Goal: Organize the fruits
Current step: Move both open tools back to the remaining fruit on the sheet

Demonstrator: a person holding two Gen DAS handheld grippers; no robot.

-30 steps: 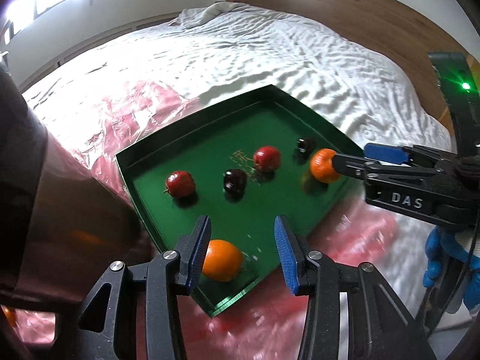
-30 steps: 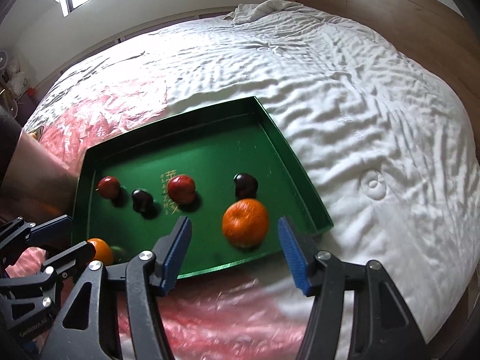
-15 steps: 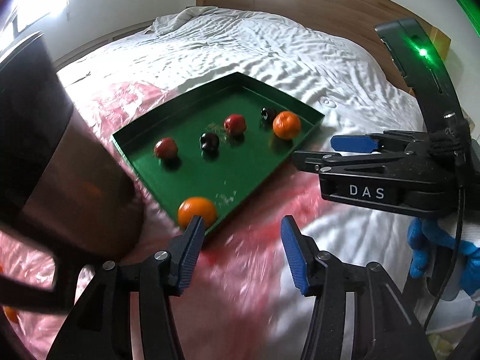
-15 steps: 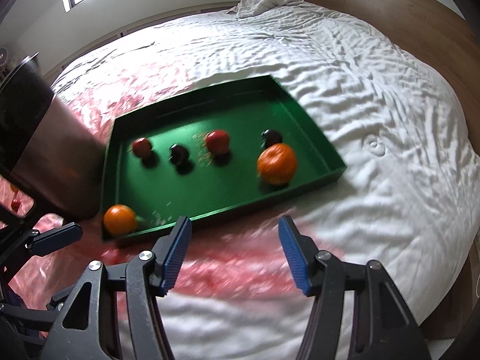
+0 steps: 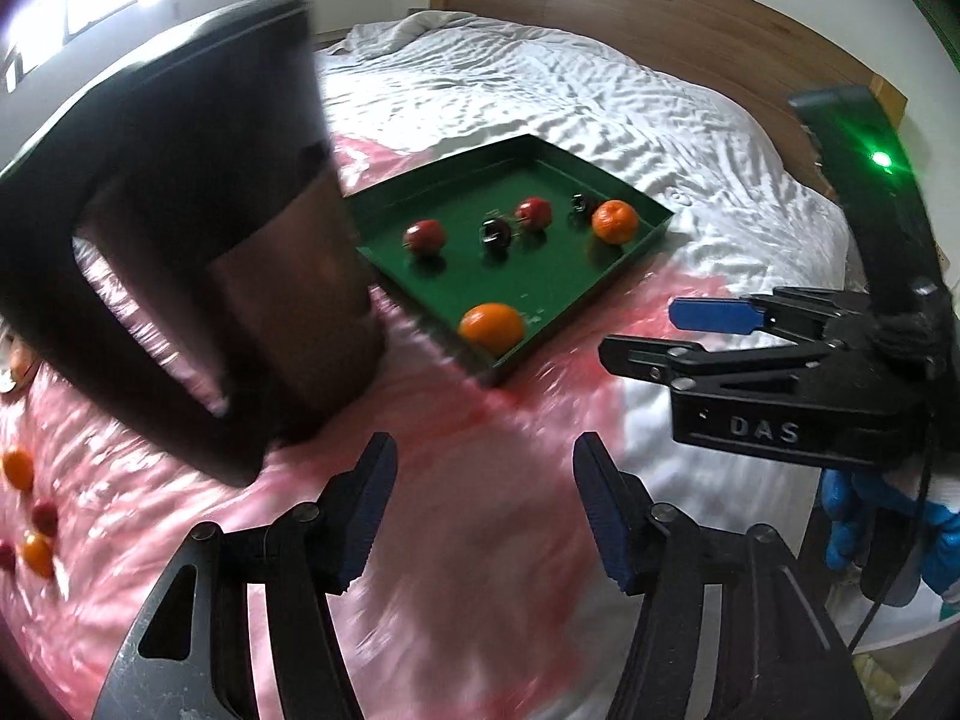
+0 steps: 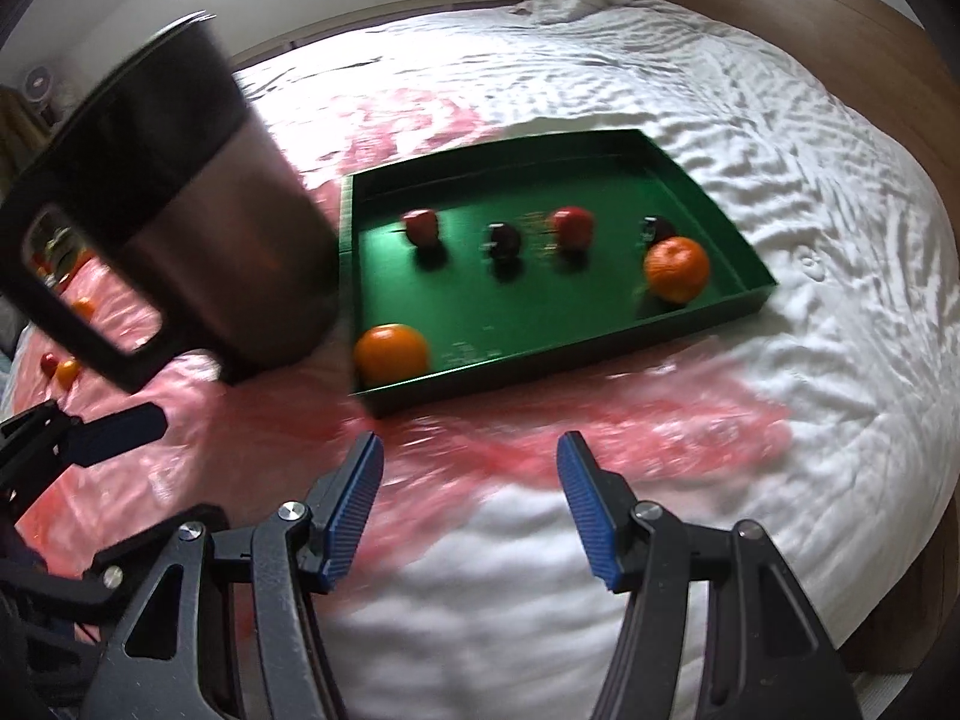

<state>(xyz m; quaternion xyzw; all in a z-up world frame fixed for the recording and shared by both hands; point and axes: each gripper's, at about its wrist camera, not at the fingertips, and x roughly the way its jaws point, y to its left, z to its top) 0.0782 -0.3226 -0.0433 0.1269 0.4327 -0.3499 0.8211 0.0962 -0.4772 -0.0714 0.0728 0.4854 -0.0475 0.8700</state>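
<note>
A green tray (image 5: 624,261) (image 6: 576,360) lies on the bed. It holds two oranges, one at the near corner (image 5: 492,325) (image 6: 391,353) and one at the right (image 5: 614,221) (image 6: 677,269), two red fruits (image 5: 425,236) (image 5: 534,213) and two dark fruits (image 5: 495,233) (image 5: 581,203). My left gripper (image 5: 485,510) is open and empty, well back from the tray over pink plastic. My right gripper (image 6: 469,504) is open and empty, also back from the tray; it shows in the left wrist view (image 5: 666,333) at the right.
A dark kettle with a handle (image 5: 228,252) (image 6: 198,210) stands left of the tray. Loose small oranges and red fruits (image 5: 27,516) (image 6: 63,367) lie on the pink plastic sheet (image 5: 480,468) at the far left. White bedding (image 6: 780,138) and a wooden headboard (image 5: 660,18) lie beyond.
Both grippers have pulled back and up from the tray, still open. The near orange stays in the tray corner. The kettle and loose fruits have come into view.
</note>
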